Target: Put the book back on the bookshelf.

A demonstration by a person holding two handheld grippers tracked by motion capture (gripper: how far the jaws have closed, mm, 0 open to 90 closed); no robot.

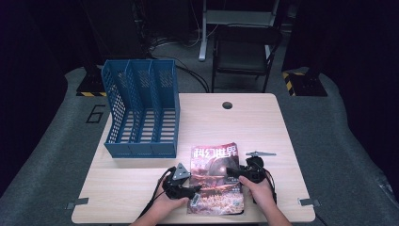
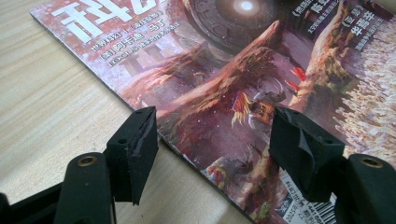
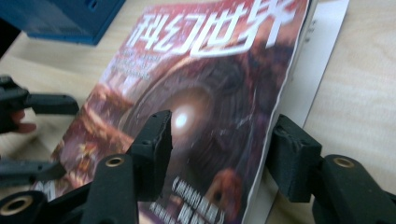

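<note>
A magazine point(image 1: 215, 178) with a red cover and white title lies flat near the table's front edge. My left gripper point(image 1: 195, 189) is at its left edge, jaws apart. In the left gripper view point(image 2: 212, 121) one jaw hangs over the bare wood and the other over the cover point(image 2: 224, 70), with the spine edge between them and neither pad pressing. My right gripper point(image 1: 232, 172) is at the right edge. Its jaws point(image 3: 222, 122) straddle that edge of the cover point(image 3: 205, 70), which stands slightly raised over a white page point(image 3: 317, 51). Both grippers are open.
A blue three-slot file holder point(image 1: 141, 110) stands at the table's back left, open side facing right and forward. The wooden table point(image 1: 249, 127) has a round cable hole point(image 1: 227, 105) near its far edge. A dark chair point(image 1: 242, 52) stands beyond the table.
</note>
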